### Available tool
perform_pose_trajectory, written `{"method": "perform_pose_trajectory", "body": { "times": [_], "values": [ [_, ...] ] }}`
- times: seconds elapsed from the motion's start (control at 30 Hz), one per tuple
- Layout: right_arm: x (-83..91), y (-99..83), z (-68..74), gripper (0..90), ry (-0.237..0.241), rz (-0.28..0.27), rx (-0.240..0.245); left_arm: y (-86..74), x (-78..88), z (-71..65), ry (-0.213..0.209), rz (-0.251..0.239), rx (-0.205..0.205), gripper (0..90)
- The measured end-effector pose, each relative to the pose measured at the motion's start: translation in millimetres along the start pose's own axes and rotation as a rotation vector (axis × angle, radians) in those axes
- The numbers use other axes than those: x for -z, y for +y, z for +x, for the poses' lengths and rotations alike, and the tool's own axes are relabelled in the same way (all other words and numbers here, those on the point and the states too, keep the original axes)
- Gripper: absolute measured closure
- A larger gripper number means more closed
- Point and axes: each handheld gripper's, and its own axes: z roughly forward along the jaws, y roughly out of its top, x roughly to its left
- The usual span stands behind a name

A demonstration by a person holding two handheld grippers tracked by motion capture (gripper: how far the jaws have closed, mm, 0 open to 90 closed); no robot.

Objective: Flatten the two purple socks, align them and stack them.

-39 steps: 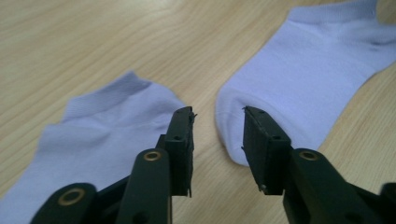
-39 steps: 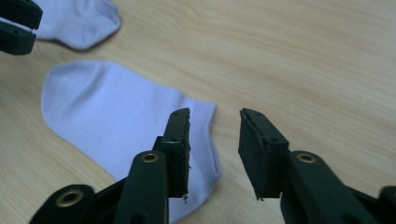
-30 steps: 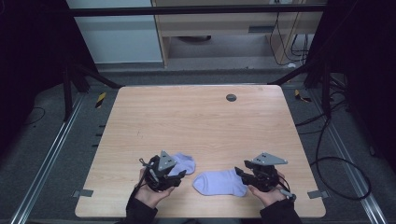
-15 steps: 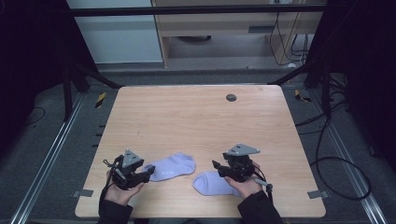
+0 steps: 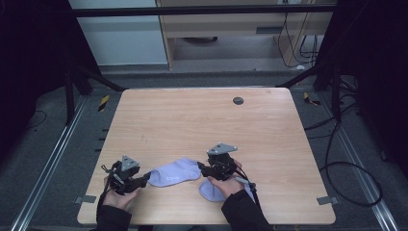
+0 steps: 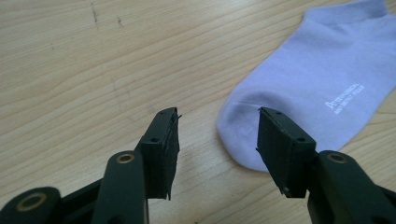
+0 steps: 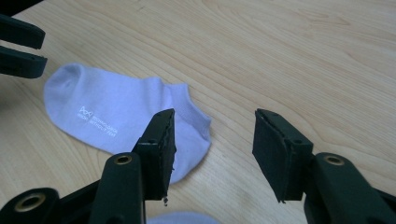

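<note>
pale lavender ankle sock with small white printed lettering [image 5: 173, 173] lies flat on the light wooden counter [image 5: 202, 125], near its front edge. rounded toe end points toward the counter's left side; cuff opening toward the middle. a second pale lavender sock [image 5: 210, 190] lies just to its right, nearer the front edge, partly hidden, pose unclear.

Both grippers are black: left gripper [image 5: 144, 180], right gripper [image 5: 201, 169]. Each carries a grey three-cornered plate, brass-ringed screw holes, trailing cable; dark sleeves.
</note>
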Motion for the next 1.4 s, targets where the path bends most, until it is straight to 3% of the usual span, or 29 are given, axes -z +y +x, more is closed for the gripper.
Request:
{"method": "perform_pose_trajectory", "body": {
  "times": [0.33,0.67,0.9,1.17,1.4],
  "values": [
    [-33.2,2.0,2.9,54.6,-0.02,0.045,-0.009,-1.3,-5.9,6.0,0.009,0.008,0.021,50.9],
    [-55.2,0.2,6.2,58.9,-0.034,0.085,0.015,-1.7,-13.2,4.3,-0.022,0.041,0.024,60.3],
    [-60.2,-3.1,5.5,65.9,-0.043,0.123,0.031,-0.6,-17.9,-1.0,-0.049,0.072,0.017,72.1],
    [-60.7,-2.2,11.2,86.2,-0.036,0.148,0.023,1.7,-19.9,-4.3,-0.063,0.1,0.031,85.3],
    [-47.1,1.7,12.7,87.0,-0.02,0.106,0.02,5.6,-8.7,-4.4,-0.089,0.056,0.052,87.1]
  ]
}}
